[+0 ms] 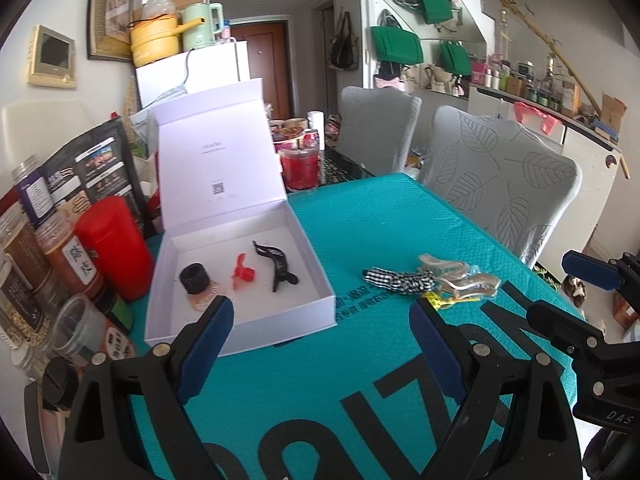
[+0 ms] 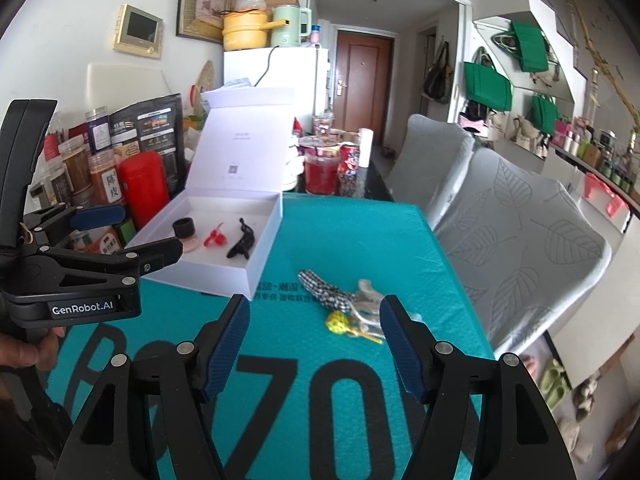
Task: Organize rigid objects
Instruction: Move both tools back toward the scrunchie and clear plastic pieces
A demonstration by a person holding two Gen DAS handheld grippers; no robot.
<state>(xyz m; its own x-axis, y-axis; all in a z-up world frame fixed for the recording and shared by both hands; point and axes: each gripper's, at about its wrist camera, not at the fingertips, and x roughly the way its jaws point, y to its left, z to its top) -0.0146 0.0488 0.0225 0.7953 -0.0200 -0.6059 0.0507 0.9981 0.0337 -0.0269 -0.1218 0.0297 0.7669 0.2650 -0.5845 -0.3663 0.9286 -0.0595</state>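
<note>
Clips (image 2: 352, 308) lie beyond right jaws (spread, empty).

My yellow clip (image 2: 337, 322) and the clear clips (image 2: 366, 312) beside it blur together in the right view. The box's (image 1: 240, 320) small print is too tiny to read. Both picture bottoms cut off the tabletop's (image 1: 360, 220) lettering.

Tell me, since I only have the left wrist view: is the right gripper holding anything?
Observer: No. The right gripper is open, with nothing between its fingers.
Operator: What is in front of it?
Observer: The loose pile on the teal cloth. The yellow charm lies nearest its fingertips, and the checked bow lies just beyond that.
Operator: Anything about my left gripper I can't see?
Observer: A hand shows below the left gripper, whose tips sit by the white box.
</note>
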